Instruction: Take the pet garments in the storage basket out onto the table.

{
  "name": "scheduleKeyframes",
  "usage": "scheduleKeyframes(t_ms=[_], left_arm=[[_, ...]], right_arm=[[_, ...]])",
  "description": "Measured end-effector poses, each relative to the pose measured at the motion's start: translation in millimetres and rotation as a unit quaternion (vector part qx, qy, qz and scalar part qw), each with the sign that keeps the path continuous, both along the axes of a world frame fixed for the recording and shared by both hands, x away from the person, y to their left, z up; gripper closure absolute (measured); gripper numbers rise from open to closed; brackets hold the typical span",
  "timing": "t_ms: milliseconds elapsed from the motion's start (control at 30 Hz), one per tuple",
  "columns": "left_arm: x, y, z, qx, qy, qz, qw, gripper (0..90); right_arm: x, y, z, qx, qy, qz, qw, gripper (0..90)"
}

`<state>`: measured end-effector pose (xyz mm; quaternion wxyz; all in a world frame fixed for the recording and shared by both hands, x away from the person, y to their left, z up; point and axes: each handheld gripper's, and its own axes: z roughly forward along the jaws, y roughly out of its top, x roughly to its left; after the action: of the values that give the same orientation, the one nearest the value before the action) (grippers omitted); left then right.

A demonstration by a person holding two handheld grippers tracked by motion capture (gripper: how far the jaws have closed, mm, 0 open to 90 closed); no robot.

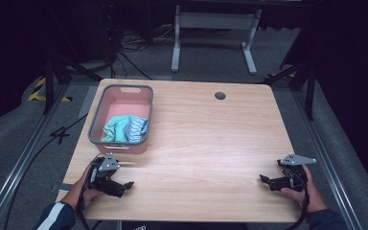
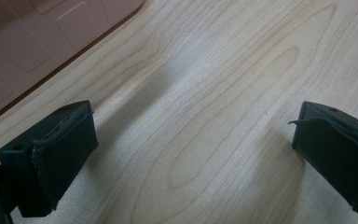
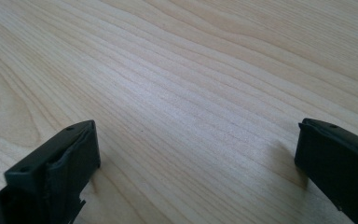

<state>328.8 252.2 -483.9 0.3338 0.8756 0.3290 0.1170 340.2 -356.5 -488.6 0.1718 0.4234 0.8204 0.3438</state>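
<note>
The pink bin (image 1: 122, 120) stands on the far left part of the tabletop (image 1: 206, 143), holding a bundle of cloths (image 1: 124, 128), one teal and one striped blue and white, lying against the bin's near wall. The left gripper (image 1: 120, 186) rests low over the near left corner of the tabletop, jaws spread wide with nothing between them; in the left gripper view the two black jaws stand far apart over bare wood, and a corner of the bin's pink outer wall (image 2: 37, 42) shows at the top left. The right gripper (image 1: 268, 181) sits at the near right, well apart from the bin, likewise wide open and empty over bare wood grain. Judged risk: the bin's near wall stands between the left gripper and the cloths, so a level approach would likely strike the rim or wall and push the light bin across the tabletop; the gripper probably needs to rise over the rim and descend from above. A further hazard is a pinch that takes both cloths together, or only a loose fold that slips free. The cloths lie beyond and slightly right of the left gripper, near but not touching; the right gripper is far off to their right.
</note>
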Motion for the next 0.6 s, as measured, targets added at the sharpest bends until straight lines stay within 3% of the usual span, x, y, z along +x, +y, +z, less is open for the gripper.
scheduleKeyframes(t_ms=[333,467,600], left_arm=[[-1.1,1.4,-0.1,-0.001,-0.002,-0.002,1.0000,0.4],[-2.9,4.6,2.2,0.004,0.003,0.005,1.0000,3.3],[-6.7,11.5,7.6,0.013,0.009,0.014,0.9998,13.2]], right_arm=[[0.0,0.0,0.0,0.000,0.000,0.000,1.0000,0.3],[-0.2,0.1,0.0,0.000,0.000,-0.001,1.0000,0.3],[0.0,0.0,0.0,0.000,0.000,-0.001,1.0000,0.3]])
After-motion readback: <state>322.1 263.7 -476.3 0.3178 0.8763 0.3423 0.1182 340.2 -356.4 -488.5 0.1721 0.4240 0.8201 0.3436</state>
